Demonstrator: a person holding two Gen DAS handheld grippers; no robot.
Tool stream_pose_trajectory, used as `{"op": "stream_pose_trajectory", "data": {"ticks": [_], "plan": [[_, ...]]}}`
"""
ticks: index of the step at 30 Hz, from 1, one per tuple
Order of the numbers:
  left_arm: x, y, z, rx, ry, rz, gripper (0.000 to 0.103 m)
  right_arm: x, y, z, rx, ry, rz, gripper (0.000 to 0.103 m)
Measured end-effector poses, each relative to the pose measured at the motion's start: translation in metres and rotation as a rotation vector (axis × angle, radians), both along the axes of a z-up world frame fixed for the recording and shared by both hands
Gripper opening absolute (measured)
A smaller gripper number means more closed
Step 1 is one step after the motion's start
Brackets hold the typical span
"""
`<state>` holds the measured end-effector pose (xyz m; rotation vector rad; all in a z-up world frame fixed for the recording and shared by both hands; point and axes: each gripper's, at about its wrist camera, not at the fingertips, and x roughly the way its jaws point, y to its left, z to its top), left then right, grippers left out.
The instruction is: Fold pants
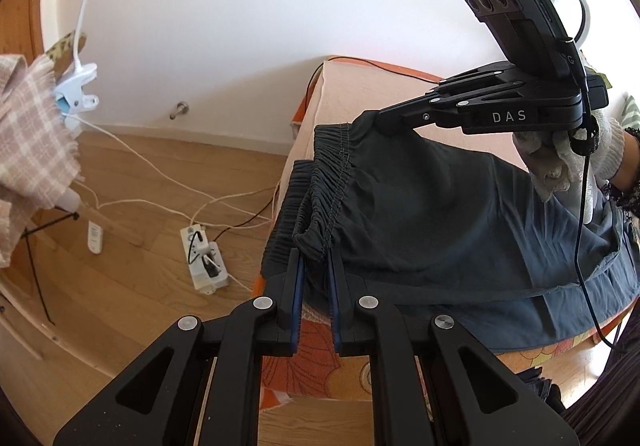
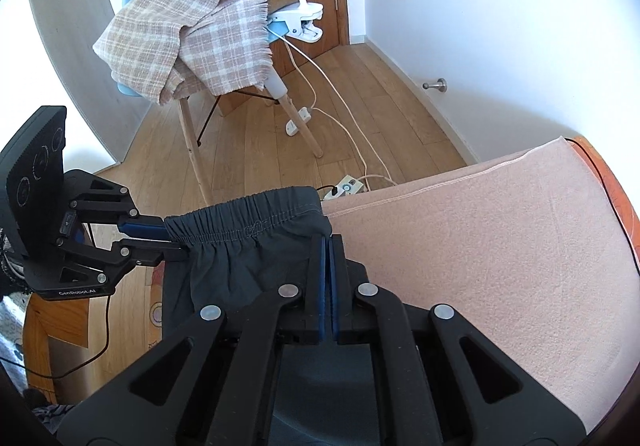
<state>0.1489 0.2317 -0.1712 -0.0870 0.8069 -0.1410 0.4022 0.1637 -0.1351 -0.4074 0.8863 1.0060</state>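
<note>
The black two-finger left gripper point(image 1: 316, 258) with blue pads is pitched downward, its jaws closed on the gathered elastic waistband of the dark grey pants point(image 1: 420, 214). The matching black right gripper point(image 2: 327, 246) is likewise angled down and clamped tight on the waistband's other end. The right gripper is held by a hand in a white knitted glove point(image 1: 560, 154).

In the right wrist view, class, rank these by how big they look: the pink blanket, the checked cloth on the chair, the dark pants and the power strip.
1. Pink blanket
2. Checked cloth and dark pants: too alike to rank, with the pants partly hidden behind the right gripper
3. Power strip, smallest and farther off
</note>
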Motion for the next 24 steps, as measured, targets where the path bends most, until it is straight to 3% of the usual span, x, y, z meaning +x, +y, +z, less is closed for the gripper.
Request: {"op": "stream_pose_trajectory", "data": {"ticks": [4,9,14,16,18,24], "plan": [[0.0,0.01,-0.009,-0.061,0.037,0.033,0.01,0.0,0.011,-0.018,-0.032,0.006,-0.003,0.002],[0.003,0.012,-0.014,-0.082,0.067,0.044,0.01,0.003,0.009,-0.028,-0.038,0.041,-0.038,0.002],[0.003,0.013,-0.01,-0.063,0.08,0.071,0.022,-0.001,-0.003,-0.022,-0.021,0.061,-0.103,0.004],[0.0,0.014,-0.006,-0.041,0.081,0.097,0.034,-0.005,-0.01,-0.016,-0.013,0.061,-0.123,0.013],[-0.004,0.017,0.0,-0.029,0.077,0.122,0.036,-0.008,-0.021,-0.006,-0.003,0.054,-0.162,0.032],[-0.021,0.012,0.036,-0.032,0.003,0.116,0.036,-0.03,-0.082,0.04,0.114,0.047,-0.32,0.048]]}}
